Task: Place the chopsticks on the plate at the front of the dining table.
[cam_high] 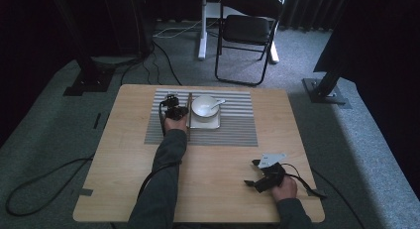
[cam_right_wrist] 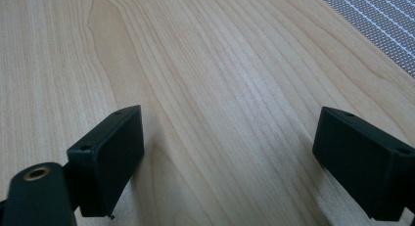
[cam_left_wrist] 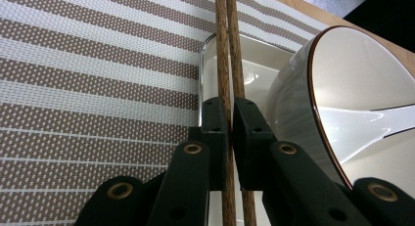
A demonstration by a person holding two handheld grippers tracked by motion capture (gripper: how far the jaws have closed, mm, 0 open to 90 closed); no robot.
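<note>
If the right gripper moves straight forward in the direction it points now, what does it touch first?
Probably nothing at once: ahead of the open right gripper lies bare wooden table. The striped placemat lies further on, mostly to one side, so whether it would reach it is unclear.

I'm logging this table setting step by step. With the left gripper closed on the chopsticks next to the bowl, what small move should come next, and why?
Probably open the left gripper and draw it back. Its jaws are shut on the chopsticks, which already seem to lie along the striped mat beside the plate and bowl. The right gripper is open over bare table.
</note>
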